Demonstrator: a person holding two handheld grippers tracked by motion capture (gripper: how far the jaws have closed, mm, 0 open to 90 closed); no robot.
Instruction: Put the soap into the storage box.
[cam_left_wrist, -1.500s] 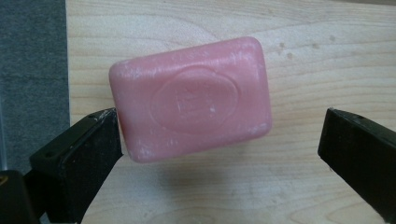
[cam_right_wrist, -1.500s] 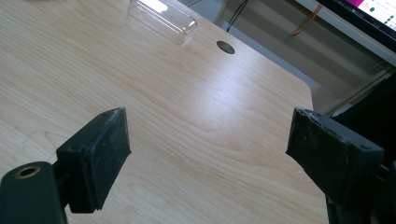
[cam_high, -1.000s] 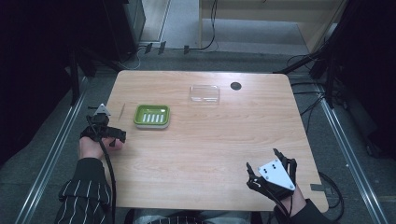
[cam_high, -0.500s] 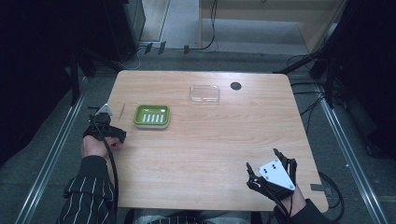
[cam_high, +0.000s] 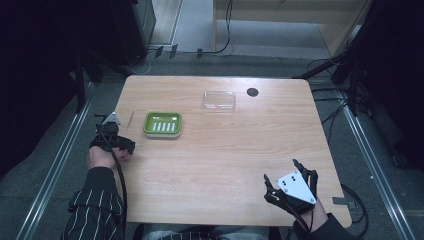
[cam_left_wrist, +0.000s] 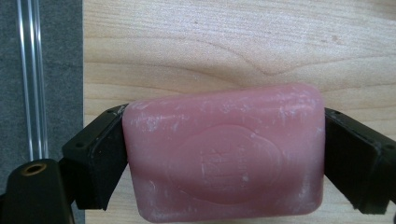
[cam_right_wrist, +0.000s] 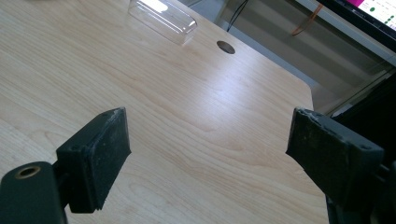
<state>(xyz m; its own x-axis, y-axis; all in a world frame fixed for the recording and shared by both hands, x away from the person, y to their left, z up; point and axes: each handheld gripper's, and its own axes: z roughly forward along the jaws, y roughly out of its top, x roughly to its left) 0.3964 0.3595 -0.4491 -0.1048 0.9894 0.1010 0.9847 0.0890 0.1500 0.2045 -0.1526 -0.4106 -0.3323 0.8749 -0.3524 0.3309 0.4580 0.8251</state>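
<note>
A pink soap bar (cam_left_wrist: 224, 151) with an embossed oval stamp sits clamped between the black pads of my left gripper (cam_left_wrist: 224, 158). That gripper (cam_high: 112, 136) hovers over the table's left edge, left of a green soap dish (cam_high: 162, 124) with white slots. Whether the soap touches the wood I cannot tell. My right gripper (cam_high: 281, 171) is near the table's front right corner, jaws wide apart with nothing between them (cam_right_wrist: 205, 154). A clear plastic lid (cam_high: 219, 100) lies at the back middle; the right gripper view has the lid (cam_right_wrist: 163, 16) far ahead.
A dark round hole (cam_high: 252, 92) is in the tabletop right of the lid. A thin pale stick (cam_high: 131, 119) lies just left of the dish. Bare wood (cam_high: 225, 150) spreads between the grippers. Grey floor and a metal rail (cam_left_wrist: 32, 79) run beside the table's left edge.
The left forearm has shifted slightly while its gripper stays by the left edge with the soap. The right gripper has not moved.
</note>
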